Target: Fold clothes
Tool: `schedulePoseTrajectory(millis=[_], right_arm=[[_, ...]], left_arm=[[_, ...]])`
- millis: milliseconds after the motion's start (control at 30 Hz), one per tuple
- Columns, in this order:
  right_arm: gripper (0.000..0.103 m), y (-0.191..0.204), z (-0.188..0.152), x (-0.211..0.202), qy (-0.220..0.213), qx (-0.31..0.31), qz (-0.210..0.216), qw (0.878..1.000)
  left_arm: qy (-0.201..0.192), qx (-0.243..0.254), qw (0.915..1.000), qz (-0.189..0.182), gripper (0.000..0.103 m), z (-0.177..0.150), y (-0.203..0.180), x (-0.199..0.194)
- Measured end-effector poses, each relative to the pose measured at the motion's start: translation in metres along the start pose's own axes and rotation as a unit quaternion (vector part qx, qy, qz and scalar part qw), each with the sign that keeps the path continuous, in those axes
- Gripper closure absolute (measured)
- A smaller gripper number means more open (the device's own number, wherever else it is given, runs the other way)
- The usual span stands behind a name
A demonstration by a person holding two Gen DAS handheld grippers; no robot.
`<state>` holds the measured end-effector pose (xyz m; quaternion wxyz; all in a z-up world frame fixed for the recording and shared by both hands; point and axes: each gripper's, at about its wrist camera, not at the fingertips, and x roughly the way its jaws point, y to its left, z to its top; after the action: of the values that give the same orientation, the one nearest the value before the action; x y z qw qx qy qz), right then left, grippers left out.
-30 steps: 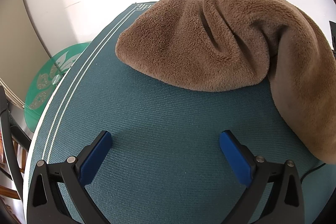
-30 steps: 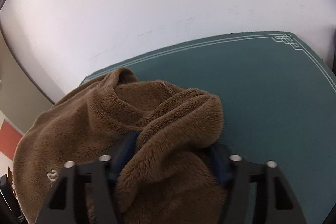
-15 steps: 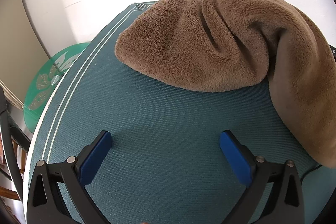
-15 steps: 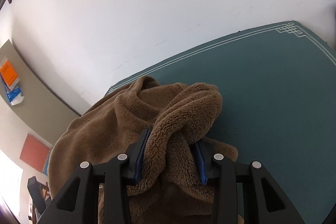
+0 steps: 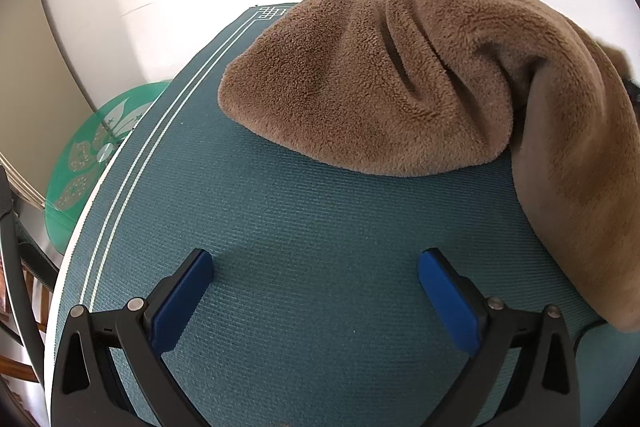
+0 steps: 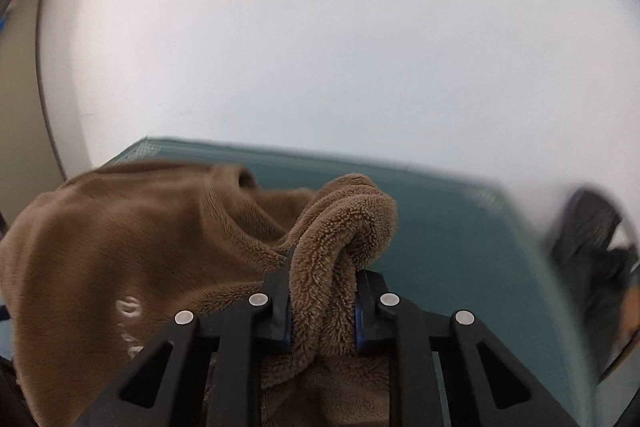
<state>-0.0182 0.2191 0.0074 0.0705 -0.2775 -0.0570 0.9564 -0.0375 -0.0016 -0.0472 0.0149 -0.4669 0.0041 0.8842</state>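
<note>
White stitched marks on the brown fleece garment (image 6: pixel 100 247), too blurred to read.

In the right wrist view, some small white embroidered characters sit on the smooth outer side of the garment, at the lower left, near the left finger of the right gripper (image 6: pixel 322 291) that pinches a fold of the fleece. The top one looks a little like a round letter, but I cannot tell which. In the left wrist view, the green round mat (image 5: pixel 92 155) carries only a pale flower picture, with no words on it.
</note>
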Motion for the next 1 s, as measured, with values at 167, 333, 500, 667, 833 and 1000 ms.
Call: schedulePoseTrajectory(millis=[167, 333, 500, 667, 833, 1000], right_arm=[[0.083, 0.014, 0.008, -0.064, -0.078, -0.035, -0.039, 0.996], [0.084, 0.049, 0.003, -0.118, -0.128, -0.080, -0.026, 0.988], [0.084, 0.102, -0.026, -0.181, -0.154, -0.138, 0.041, 0.978], [0.084, 0.156, -0.077, -0.205, -0.134, -0.196, 0.098, 0.966], [0.084, 0.160, -0.109, -0.196, -0.082, -0.184, 0.124, 0.972], [0.084, 0.164, -0.142, -0.186, -0.031, -0.171, 0.150, 0.973]], left_arm=[[0.000, 0.001, 1.0000, 0.000, 0.000, 0.000, -0.006, 0.007], [0.000, 0.002, 1.0000, -0.002, 0.000, 0.000, -0.003, 0.007], [0.001, 0.007, 1.0000, -0.007, 0.000, 0.001, -0.003, 0.005], [0.003, 0.020, 0.9997, -0.015, 0.000, 0.010, -0.006, 0.011], [0.006, 0.020, 0.9995, -0.022, 0.000, 0.009, -0.005, 0.012], [0.004, -0.013, 0.9975, -0.069, 0.000, 0.011, 0.006, 0.009]])
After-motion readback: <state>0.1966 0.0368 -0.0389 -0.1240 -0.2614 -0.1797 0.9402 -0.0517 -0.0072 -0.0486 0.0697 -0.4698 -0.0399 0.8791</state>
